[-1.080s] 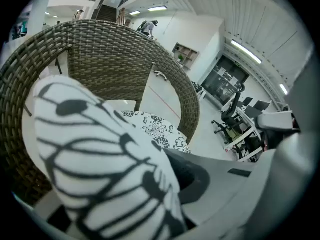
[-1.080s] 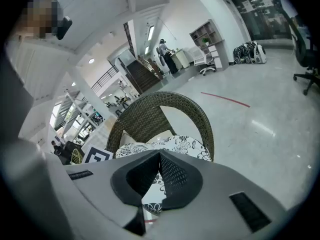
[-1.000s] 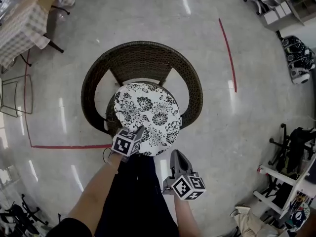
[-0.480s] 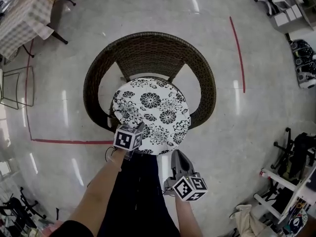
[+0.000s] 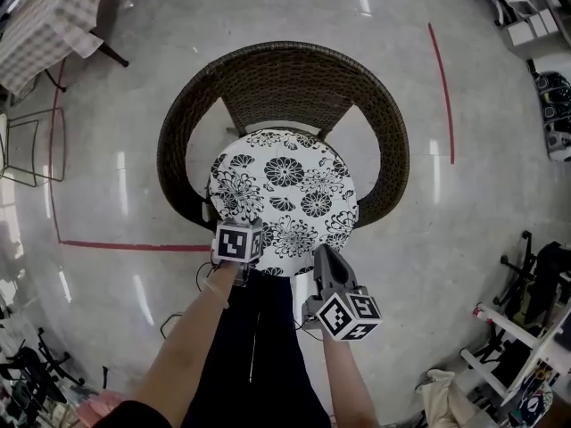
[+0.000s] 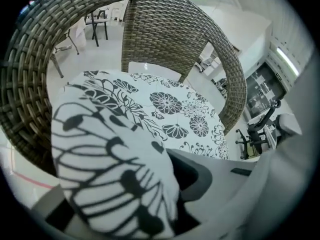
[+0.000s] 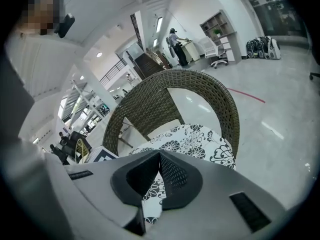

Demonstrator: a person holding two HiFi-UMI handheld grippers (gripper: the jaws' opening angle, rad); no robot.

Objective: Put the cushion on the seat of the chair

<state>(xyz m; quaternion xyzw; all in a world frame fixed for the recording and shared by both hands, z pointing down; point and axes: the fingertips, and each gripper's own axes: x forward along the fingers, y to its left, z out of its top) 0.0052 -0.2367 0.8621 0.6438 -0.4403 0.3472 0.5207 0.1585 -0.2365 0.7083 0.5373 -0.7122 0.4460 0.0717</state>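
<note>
Two gripper views only: left gripper (image 6: 132,184) fingers just easing open on cushion (image 6: 175,109), right gripper (image 7: 160,156) fingers together.

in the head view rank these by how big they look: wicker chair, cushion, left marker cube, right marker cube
1. wicker chair
2. cushion
3. right marker cube, which looks a little larger but is nearer the camera, so its rank against the next is unsure
4. left marker cube

Open lab hall; glossy floor (image 5: 268,16), red tape (image 5: 443,87); office chair (image 7: 218,59); shelving (image 7: 220,26).
</note>
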